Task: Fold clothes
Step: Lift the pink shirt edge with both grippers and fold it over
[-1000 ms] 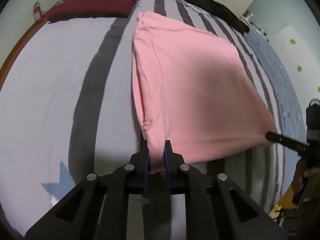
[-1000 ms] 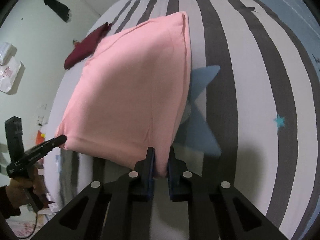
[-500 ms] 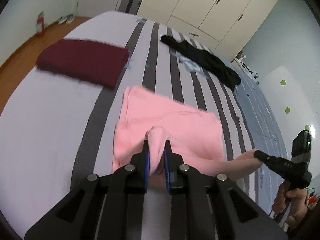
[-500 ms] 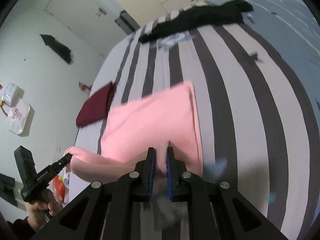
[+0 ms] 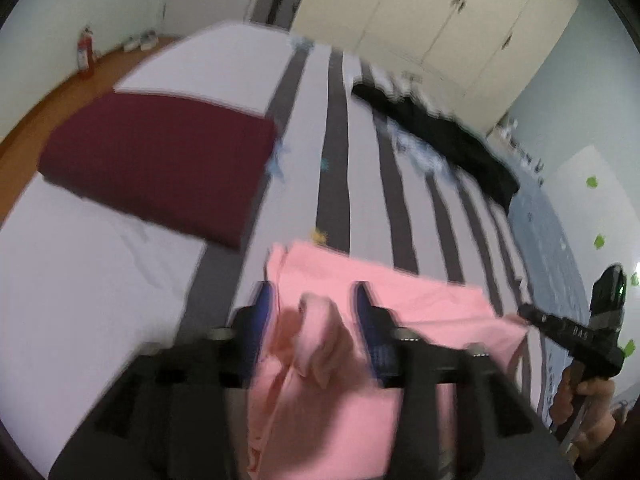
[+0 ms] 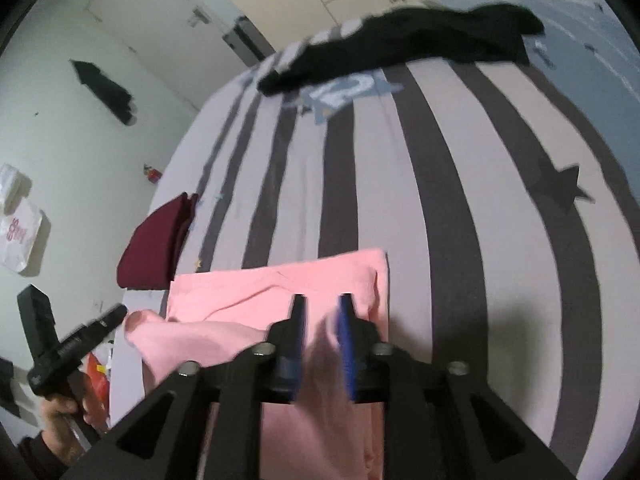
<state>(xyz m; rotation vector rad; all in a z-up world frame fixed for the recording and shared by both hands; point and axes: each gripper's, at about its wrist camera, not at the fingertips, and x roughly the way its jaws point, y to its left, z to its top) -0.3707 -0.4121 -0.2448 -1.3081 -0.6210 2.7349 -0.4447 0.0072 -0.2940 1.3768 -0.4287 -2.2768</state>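
Jaws on both grippers are seen parted: the left gripper (image 5: 316, 312) has its two blue pads standing apart with a bunched roll of pink cloth loose between them, and the right gripper (image 6: 322, 316) shows the same gap, with cloth lying under it but not pinched. Motion blur is noted in both wrist views, so fine contact cannot be confirmed.

The pink shirt (image 5: 384, 292) is laid on the striped bed (image 6: 460, 208) directly in front of both grippers, doubled over so that its far edge forms a straight line. One corner (image 6: 138, 322) is left humped up near the left gripper's tip, not yet flat. The spread jaws are judged to mean the fold has just been set down, since both grippers sit at the near edge, one at each end of it.

A folded maroon garment (image 5: 156, 164) is placed to the left, apart from the shirt, probably as a finished pile. A black garment (image 6: 404, 40) lies unfolded at the far end of the bed, likely waiting its turn.
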